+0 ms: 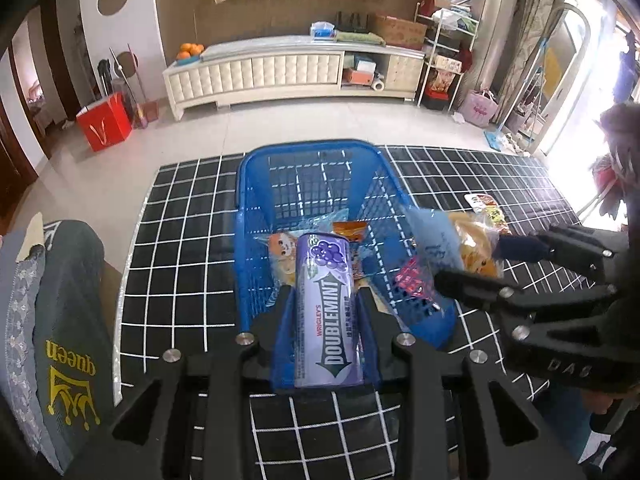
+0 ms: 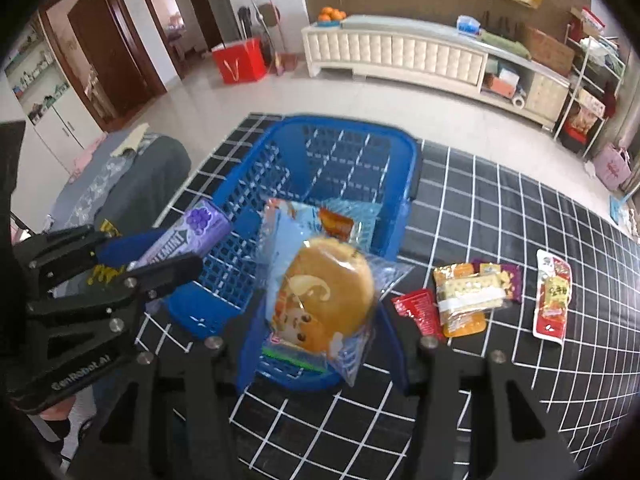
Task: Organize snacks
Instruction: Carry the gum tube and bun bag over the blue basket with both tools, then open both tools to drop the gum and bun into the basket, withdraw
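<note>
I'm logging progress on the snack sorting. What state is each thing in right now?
Left gripper: shut on the gum pack, over the basket.
Right gripper: shut on the wrapped bun.
Blue basket: upright, partly filled with packets.
Cracker pack, red sachet, red-and-white pouch: lying loose on the checked cloth.

My left gripper (image 1: 325,300) hides the lower end of the gum pack (image 1: 329,312); small print beside the Doubleminit-style logo is too small to read. The bun packet (image 2: 324,304) covers part of the blue basket (image 2: 240,200) floor, so I can't count the snacks under it. In the left view the bun packet (image 1: 452,252) is blurred. Text on the red-white pouch (image 2: 552,296) is unreadable. The person's hand is cut off at the frame edge.
</note>
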Tool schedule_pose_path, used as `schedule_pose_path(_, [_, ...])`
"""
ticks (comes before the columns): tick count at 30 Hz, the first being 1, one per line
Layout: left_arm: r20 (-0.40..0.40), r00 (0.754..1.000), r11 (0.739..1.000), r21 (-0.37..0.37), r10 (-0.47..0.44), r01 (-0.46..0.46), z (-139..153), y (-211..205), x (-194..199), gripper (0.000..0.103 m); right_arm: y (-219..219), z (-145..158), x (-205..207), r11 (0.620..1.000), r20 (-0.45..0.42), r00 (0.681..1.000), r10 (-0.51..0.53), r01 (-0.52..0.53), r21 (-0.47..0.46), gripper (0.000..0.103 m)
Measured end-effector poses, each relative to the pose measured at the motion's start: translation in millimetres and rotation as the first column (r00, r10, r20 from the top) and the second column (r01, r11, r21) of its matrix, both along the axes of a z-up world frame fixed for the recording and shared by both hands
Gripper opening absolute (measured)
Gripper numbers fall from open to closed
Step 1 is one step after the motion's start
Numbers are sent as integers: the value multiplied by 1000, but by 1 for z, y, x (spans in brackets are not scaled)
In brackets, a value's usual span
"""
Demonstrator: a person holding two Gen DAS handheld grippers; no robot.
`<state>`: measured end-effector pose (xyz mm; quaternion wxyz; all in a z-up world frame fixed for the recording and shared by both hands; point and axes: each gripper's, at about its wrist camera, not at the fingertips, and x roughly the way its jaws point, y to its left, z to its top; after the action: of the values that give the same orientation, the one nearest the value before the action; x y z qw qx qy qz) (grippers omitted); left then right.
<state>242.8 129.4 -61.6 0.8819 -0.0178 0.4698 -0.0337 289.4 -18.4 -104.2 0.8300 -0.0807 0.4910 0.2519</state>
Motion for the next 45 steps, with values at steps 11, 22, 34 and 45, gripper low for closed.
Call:
schedule_pose_path(11, [-32,999,998,-54,-32,31,-27,12,17,29,22,-9,-2,994,-7,998,55,-56,-99,57])
schedule_pose_path(22, [-8,1000,999,-40,-16,16,-18,20,2,29,30,-17,-4,990,-51,997,53,-59,-129,80])
schedule_pose_path(34, [-12,1000,1000,-29,-4,3,-13,17,-10,31,8,12,-16,997,15,999,30,-29,-74,83])
schedule_pose_path(45, [22,999,1000,3,-29,29,13,-24,-22,40,-55,40,-35,999,60,998,-26,28,-21,84])
